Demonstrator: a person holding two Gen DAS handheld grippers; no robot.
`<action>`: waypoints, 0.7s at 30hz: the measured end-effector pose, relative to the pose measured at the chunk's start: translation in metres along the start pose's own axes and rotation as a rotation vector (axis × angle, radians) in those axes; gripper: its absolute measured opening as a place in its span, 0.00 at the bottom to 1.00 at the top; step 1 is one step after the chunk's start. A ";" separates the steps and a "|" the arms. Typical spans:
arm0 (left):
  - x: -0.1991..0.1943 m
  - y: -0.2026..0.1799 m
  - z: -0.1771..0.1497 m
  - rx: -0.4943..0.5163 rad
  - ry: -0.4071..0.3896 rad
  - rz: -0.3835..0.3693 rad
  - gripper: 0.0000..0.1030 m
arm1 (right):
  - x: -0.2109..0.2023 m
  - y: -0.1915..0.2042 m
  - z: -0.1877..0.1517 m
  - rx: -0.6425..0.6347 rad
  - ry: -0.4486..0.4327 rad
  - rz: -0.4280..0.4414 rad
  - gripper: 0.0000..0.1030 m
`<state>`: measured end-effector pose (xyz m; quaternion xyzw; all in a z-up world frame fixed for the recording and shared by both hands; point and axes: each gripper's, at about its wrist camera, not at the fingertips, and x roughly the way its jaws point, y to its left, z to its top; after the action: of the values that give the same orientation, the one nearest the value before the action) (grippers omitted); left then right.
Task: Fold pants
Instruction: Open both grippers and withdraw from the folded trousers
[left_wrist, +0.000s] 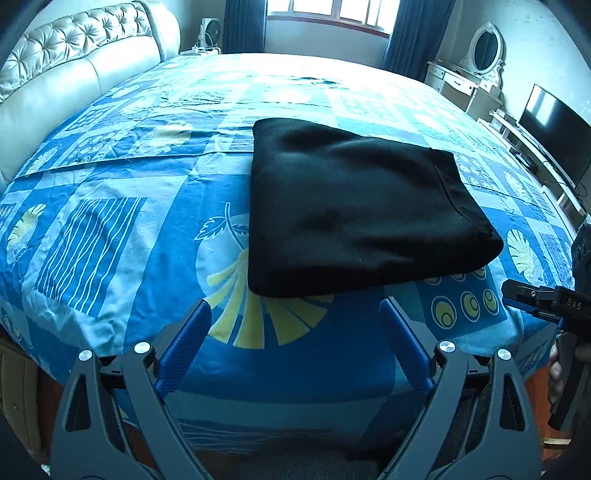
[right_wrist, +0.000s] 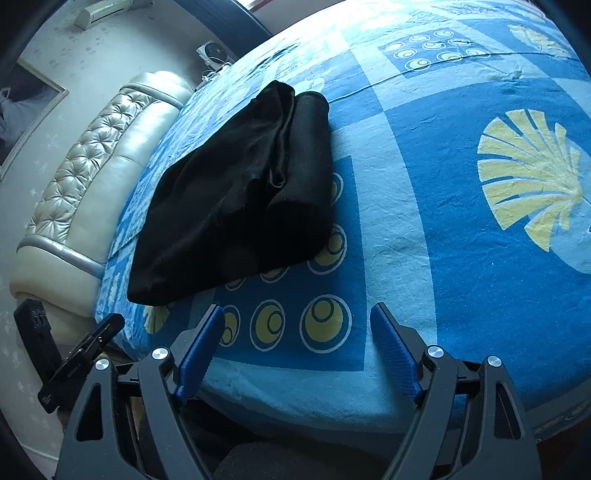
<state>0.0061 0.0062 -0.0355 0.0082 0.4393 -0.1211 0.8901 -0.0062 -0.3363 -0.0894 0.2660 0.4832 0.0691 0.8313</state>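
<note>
The black pants (left_wrist: 354, 206) lie folded into a thick rectangle on the bed's blue patterned sheet (left_wrist: 110, 229). They also show in the right wrist view (right_wrist: 240, 192), with the stacked fold edges facing me. My left gripper (left_wrist: 295, 310) is open and empty, just short of the bundle's near edge. My right gripper (right_wrist: 297, 317) is open and empty, over the sheet to the right of the bundle. The right gripper's body (left_wrist: 546, 299) shows at the right edge of the left wrist view.
A padded cream headboard (left_wrist: 74, 62) runs along the bed's left side. A window with blue curtains (left_wrist: 332, 14) is at the far end. A white dresser with a mirror (left_wrist: 476, 62) and a TV (left_wrist: 554, 140) stand on the right.
</note>
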 end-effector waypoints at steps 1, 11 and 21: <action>-0.002 0.000 -0.002 -0.001 -0.002 0.004 0.89 | -0.001 0.003 -0.002 -0.012 -0.006 -0.019 0.78; -0.016 -0.004 -0.010 0.004 -0.075 0.045 0.94 | -0.001 0.030 -0.012 -0.147 -0.074 -0.182 0.78; -0.017 -0.013 -0.011 0.047 -0.092 0.052 0.94 | -0.005 0.046 -0.019 -0.185 -0.141 -0.238 0.79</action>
<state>-0.0158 -0.0016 -0.0278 0.0347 0.3944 -0.1084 0.9118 -0.0178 -0.2925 -0.0700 0.1333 0.4432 -0.0046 0.8865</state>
